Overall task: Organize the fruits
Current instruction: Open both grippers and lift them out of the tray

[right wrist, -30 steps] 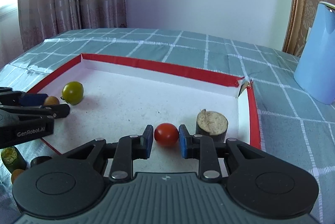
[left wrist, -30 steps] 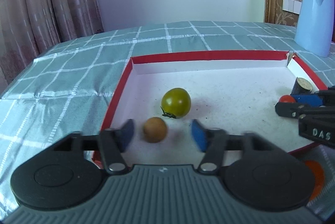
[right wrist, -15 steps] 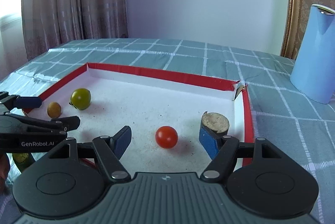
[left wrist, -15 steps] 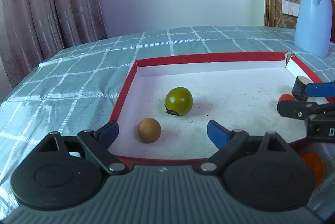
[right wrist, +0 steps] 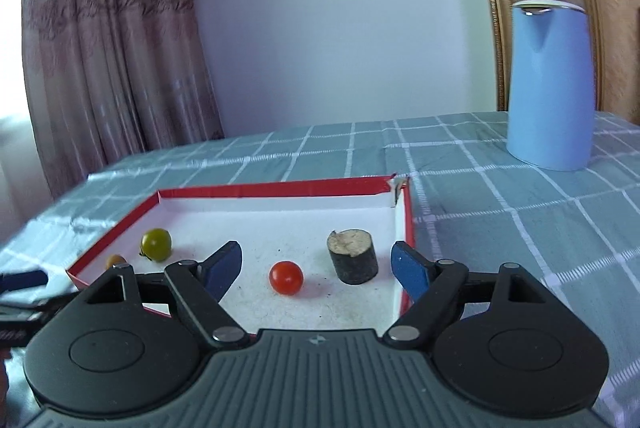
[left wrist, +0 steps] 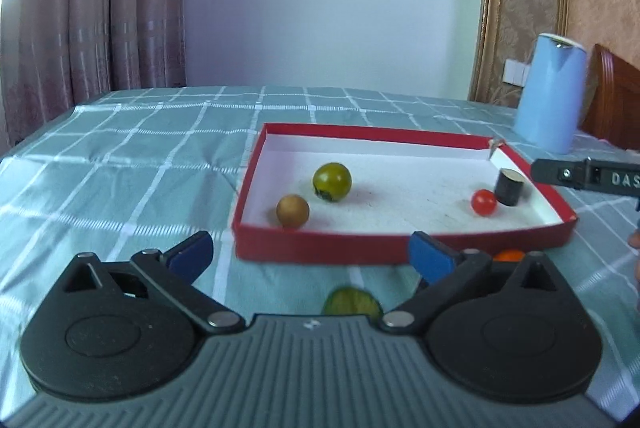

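Observation:
A red tray with a white floor (left wrist: 360,250) (right wrist: 407,212) holds a green tomato (left wrist: 331,182) (right wrist: 156,244), a small brown round fruit (left wrist: 292,211) (right wrist: 115,260), a red cherry tomato (left wrist: 483,202) (right wrist: 285,277) and a dark cylinder piece (left wrist: 509,186) (right wrist: 353,262). My left gripper (left wrist: 310,257) is open and empty, in front of the tray's near wall. A green fruit (left wrist: 352,302) and an orange fruit (left wrist: 508,255) lie on the cloth by its fingers. My right gripper (right wrist: 316,268) is open and empty, above the tray's near right part.
A light blue jug (left wrist: 550,104) (right wrist: 548,84) stands on the checked tablecloth (left wrist: 120,164) behind the tray's right corner. Curtains hang at the left and a wooden chair (left wrist: 612,100) stands at the far right. The right gripper's arm (left wrist: 584,176) shows at the left view's right edge.
Both grippers have pulled back out of the tray. The right one let go of the red tomato and opened wide. The left one opened wider and left the brown fruit.

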Motion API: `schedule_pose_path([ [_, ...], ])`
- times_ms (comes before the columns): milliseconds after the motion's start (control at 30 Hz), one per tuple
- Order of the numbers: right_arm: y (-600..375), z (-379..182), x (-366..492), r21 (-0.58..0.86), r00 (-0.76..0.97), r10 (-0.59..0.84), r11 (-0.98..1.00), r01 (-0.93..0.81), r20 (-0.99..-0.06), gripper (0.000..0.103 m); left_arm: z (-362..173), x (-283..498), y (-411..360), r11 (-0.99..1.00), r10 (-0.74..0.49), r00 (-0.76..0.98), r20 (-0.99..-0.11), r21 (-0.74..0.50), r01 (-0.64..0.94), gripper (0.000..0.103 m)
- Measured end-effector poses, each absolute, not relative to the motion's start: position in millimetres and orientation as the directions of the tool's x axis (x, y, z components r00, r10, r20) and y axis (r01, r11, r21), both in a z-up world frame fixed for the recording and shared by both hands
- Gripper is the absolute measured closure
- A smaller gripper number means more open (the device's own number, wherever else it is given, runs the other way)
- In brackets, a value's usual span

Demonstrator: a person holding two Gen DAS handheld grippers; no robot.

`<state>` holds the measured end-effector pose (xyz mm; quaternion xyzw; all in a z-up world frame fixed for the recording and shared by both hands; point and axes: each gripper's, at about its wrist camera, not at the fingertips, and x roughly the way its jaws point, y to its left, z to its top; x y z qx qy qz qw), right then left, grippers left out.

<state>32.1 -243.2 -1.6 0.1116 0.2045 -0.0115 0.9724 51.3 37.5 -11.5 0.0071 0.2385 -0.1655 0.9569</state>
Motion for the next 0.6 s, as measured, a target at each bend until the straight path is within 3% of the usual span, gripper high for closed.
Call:
schedule_pose_path([
  [167, -231, -5, 27, 0.154, 0.917, 0.016, 0.987, 0.049, -0.398, 0.020, -13, 46, 54, 0.953, -0.302, 0.828, -0.472, -0.131, 0.273, 0.000],
  [267, -222, -6, 23, 0.108, 0.920, 0.001, 0.993, 0.044, -0.391, 0.020, -18, 60, 57, 0.950, -0.312, 0.780, -0.542, -0.181, 0.254, 0.000],
  [500, -220, -7, 23, 0.100, 0.917, 0.001, 0.994, 0.043, -0.400, 0.020, -20, 64, 44, 0.965, -0.259, 0.759, -0.597, -0.127, 0.229, 0.000],
  [600, -220, -7, 22, 0.101, 0.919, 0.001, 0.994, 0.042, -0.395, 0.020, -20, 69, 43, 0.971, -0.235, 0.726, -0.646, -0.180, 0.155, 0.000],
])
